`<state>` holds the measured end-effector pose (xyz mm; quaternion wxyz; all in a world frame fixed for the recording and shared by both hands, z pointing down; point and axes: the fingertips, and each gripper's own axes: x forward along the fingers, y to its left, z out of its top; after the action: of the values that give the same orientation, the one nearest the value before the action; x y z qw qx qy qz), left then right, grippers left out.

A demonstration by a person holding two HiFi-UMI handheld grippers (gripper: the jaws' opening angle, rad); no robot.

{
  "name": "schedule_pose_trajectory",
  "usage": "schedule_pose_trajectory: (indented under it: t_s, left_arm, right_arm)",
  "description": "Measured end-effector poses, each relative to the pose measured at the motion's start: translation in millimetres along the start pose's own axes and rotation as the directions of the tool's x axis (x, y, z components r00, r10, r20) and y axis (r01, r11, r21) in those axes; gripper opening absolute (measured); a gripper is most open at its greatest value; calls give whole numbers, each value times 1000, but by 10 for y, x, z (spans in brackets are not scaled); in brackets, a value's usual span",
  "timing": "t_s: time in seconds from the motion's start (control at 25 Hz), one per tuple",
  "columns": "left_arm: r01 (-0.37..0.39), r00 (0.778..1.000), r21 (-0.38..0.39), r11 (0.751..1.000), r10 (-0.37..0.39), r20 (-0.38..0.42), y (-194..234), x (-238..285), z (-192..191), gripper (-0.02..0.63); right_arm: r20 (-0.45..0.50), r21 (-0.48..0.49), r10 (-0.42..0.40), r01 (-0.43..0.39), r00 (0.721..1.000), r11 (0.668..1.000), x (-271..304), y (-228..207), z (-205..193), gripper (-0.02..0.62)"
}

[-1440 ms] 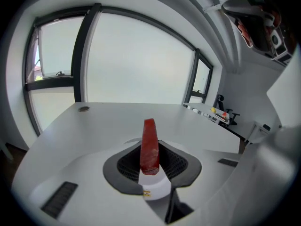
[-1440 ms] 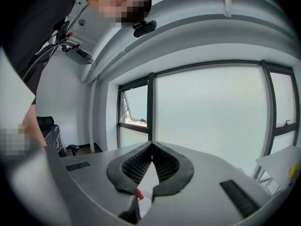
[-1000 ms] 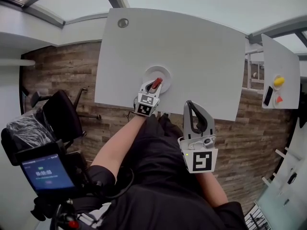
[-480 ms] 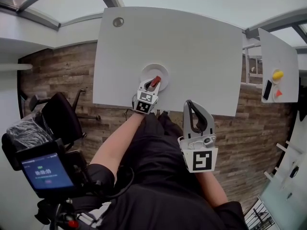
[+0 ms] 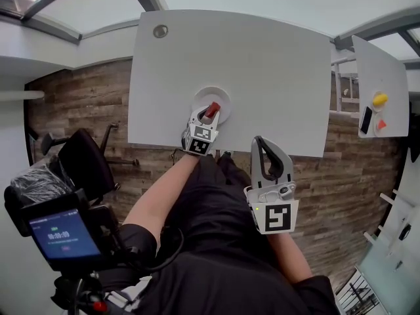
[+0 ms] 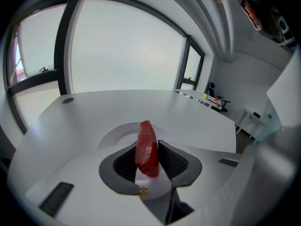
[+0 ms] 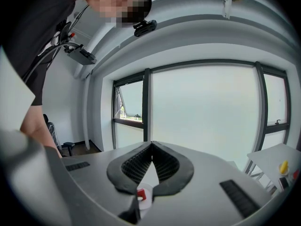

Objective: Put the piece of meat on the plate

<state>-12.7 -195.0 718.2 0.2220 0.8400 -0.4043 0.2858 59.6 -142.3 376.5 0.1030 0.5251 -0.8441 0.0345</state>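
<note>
head: steep down | L view: near table (image 6: 117,106), shared | R view: level

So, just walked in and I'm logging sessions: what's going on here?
A person holds tongs in each hand. The left tongs grip a red piece of meat over the white plate on the white table, not yet released. The right tongs are shut and empty, held back by the table's near edge.

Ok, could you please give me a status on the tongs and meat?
Left tongs shut on piece of meat, over the plate. Right tongs shut, empty. Nothing in the way.
</note>
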Motion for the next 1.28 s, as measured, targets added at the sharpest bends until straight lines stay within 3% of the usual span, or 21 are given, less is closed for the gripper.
schedule_pose_trajectory:
  t_s: [0.36, 0.64, 0.84, 1.28]
  left_arm:
    - [-46, 999, 29, 999, 46, -15, 85, 15, -3, 188]
    - [-63, 998, 52, 997, 63, -3, 120, -31, 5, 193]
    - [-75, 997, 43, 996, 75, -7, 151, -8, -6, 236]
    - [-63, 998, 61, 996, 63, -1, 132, -24, 13, 241]
  right_arm:
    - [-9, 7, -2, 2, 1000, 1000, -16, -10, -31, 6]
    - [-23, 13, -4, 4, 1000, 1000, -38, -8, -60, 5]
    - [-35, 37, -16, 18, 999, 999, -44, -26, -65, 6]
    - [-54, 45, -23, 26, 998, 999, -76, -28, -126, 5]
